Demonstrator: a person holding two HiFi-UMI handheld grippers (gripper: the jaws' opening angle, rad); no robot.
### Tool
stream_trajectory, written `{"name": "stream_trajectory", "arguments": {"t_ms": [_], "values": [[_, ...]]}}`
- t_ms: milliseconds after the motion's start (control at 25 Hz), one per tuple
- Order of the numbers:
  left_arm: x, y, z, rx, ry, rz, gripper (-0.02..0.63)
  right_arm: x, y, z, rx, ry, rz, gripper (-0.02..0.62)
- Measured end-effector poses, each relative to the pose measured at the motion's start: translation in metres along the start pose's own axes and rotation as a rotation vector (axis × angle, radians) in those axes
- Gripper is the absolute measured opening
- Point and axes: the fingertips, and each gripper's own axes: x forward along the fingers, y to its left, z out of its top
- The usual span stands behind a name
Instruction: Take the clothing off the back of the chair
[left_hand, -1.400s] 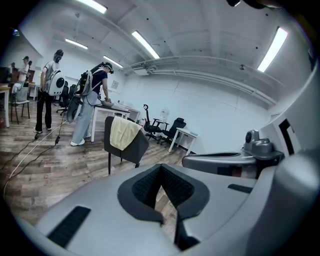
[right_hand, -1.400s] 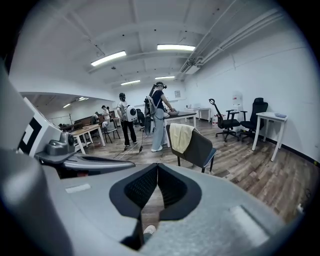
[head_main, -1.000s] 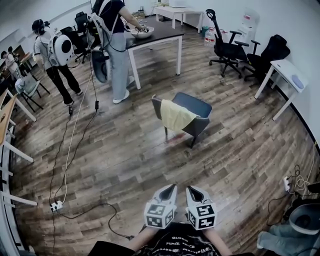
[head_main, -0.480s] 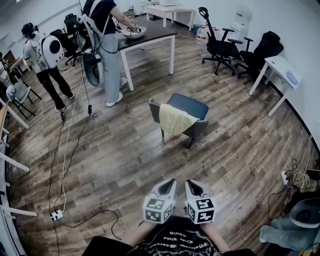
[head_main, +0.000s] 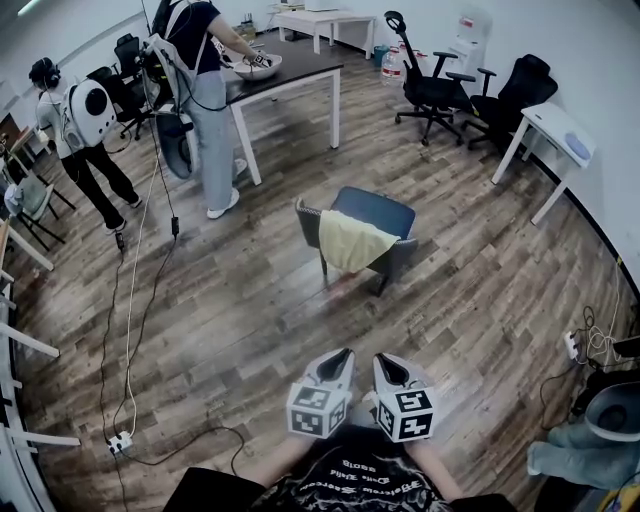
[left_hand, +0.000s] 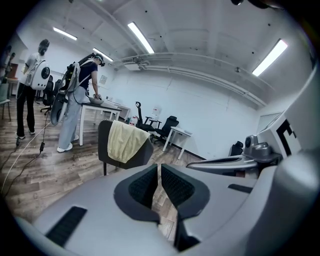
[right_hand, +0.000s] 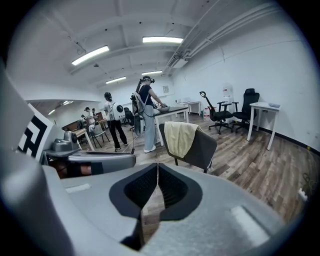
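Hanging limp over the back of the dark, curved-shell chair (head_main: 378, 209), pale yellow clothing (head_main: 352, 243) drapes in soft folds, well apart from both tongs. Left gripper (head_main: 343, 356) and right gripper (head_main: 384, 361) sit side by side, ribbed jaws pressed together, empty; probably carried closed until within reach.

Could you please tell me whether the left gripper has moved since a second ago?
Yes. In the head view the left gripper has come forward, nearer the chair with the yellow clothing; the gap between them has shrunk.
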Motion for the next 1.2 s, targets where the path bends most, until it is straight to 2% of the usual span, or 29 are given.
{"name": "stream_trajectory", "arguments": {"t_ms": [160,480,640,800,960,1200], "values": [[0.001,0.009,0.002,0.009,0.002,0.013,0.009,0.005,-0.003,0.008,0.032,-0.033,0.0,0.008],[0.022,0.026,0.021,-0.01,-0.019,0.063,0.009,0.038,-0.015,0.024,0.008,-0.002,0.069,0.022],[0.038,0.036,0.029,-0.046,-0.026,0.079,0.009,0.055,-0.023,0.034,0.0,0.017,0.108,0.023],[0.058,0.044,0.031,-0.075,-0.007,0.101,0.009,0.071,-0.038,0.039,-0.006,0.04,0.115,0.023],[0.083,0.052,0.037,-0.091,0.012,0.112,0.009,0.09,-0.056,0.046,-0.002,0.065,0.124,0.057],[0.12,0.063,0.045,-0.111,0.043,0.14,0.012,0.123,-0.077,0.05,0.058,0.12,0.166,0.057]]}}
